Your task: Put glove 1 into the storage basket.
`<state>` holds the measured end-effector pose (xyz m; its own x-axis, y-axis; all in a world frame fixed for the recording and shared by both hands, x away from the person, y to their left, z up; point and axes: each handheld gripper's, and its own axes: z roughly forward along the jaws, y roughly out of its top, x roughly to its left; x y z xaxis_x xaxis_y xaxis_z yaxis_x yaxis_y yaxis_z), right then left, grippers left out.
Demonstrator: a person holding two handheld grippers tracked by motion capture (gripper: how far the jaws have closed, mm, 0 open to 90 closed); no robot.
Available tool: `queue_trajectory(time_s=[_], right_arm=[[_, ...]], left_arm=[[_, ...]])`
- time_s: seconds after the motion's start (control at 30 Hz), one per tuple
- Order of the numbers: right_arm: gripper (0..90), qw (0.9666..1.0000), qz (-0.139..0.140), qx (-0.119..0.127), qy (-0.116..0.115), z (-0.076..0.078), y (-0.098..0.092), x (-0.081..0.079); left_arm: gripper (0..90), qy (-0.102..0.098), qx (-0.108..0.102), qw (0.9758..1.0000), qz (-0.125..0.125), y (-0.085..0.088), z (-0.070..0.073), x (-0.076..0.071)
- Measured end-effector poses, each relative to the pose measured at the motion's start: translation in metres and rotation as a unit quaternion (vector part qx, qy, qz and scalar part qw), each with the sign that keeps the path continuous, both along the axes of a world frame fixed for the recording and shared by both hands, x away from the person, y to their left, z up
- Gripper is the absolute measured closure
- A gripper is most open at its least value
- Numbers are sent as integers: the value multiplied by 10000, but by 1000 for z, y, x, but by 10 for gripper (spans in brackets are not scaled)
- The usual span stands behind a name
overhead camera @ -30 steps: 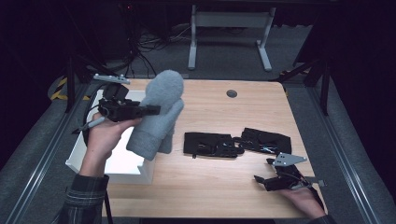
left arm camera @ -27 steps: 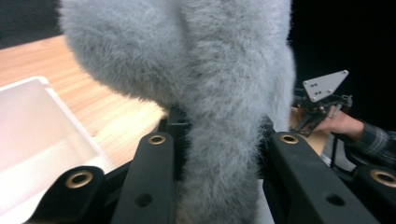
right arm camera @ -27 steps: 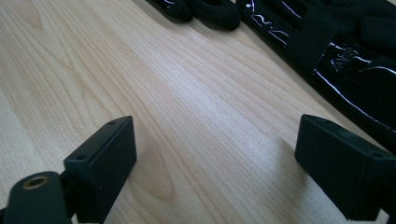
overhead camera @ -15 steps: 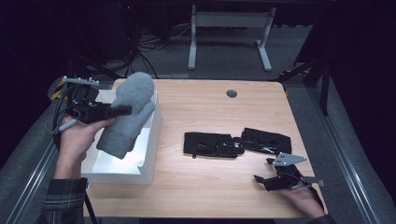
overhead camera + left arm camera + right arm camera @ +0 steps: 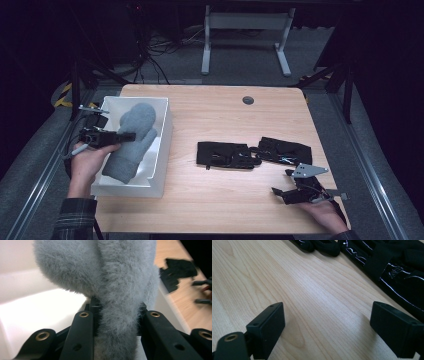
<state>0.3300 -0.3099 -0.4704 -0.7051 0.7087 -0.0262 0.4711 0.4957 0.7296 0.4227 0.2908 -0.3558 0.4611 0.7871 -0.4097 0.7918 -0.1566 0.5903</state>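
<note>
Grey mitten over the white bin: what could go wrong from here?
The left gripper clamps the grey mitten mid-body, so the fuzzy fabric may cling to the pads on release. Its cuff end lies near the white bin front wall and could drape over the rim rather than drop inside.

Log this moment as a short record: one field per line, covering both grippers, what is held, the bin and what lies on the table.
left gripper: shut on the grey mitten, over the white bin
grey mitten: fluffy, hanging down into the white bin
white bin: at the table's left edge
right gripper: open, nothing between the jaws, low over the wooden table near its front right corner
black gloves: two, lying flat side by side on the table, right of the bin
</note>
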Motion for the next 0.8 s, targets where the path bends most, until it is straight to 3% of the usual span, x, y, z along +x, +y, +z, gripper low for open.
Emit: queue_trajectory(time_s=[0.13,0.3,0.4,0.47,0.57,0.6,0.67,0.8], right_arm=[[131,10000,-3,0,-1,0,0,0],[131,10000,-2,0,-2,0,0,0],[131,10000,-3,0,-2,0,0,0],[131,10000,-2,-11,1,0,0,0],[131,10000,-6,-7,-3,0,0,0],[131,10000,1,-4,1,0,0,0],[131,10000,2,-3,2,0,0,0],[131,10000,-3,-1,-4,0,0,0]], left_arm=[[712,276,152,9994,167,2,-27,11],[683,521,221,9982,212,1,-46,22],[648,698,590,9953,329,-1,-63,31],[590,744,685,9940,406,-1,-69,33],[445,629,737,9940,500,-3,-66,32],[378,544,857,9933,550,-5,-63,31],[294,309,1058,9913,714,-10,-52,29],[212,-108,1160,9888,930,-15,-25,25]])
